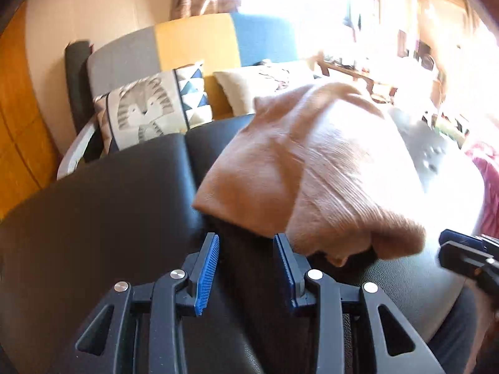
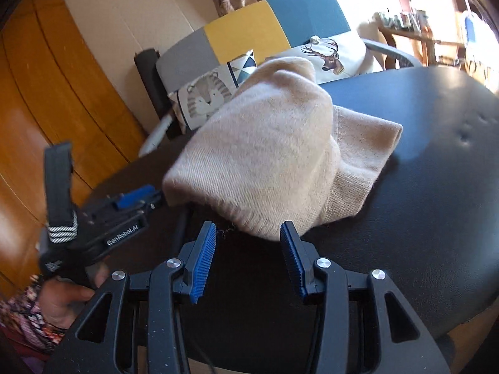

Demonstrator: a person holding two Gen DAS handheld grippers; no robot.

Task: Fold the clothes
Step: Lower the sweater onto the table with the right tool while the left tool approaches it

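Beige knit sweater [image 2: 265, 143] sits bunched on our black worktop [image 2: 421, 187]; both grippers, left [image 1: 246, 268] and right [image 2: 248, 258], hover empty, fingers spread. Probably we regrip its near hem next.

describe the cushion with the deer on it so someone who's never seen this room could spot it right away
Start at the sofa behind the black table, with its grey, yellow and blue back panels. Two cushions lean there; the deer cushion sits under the blue panel. It is cream with an antlered stag's head, while the tiger cushion has a striped cat face and triangles.
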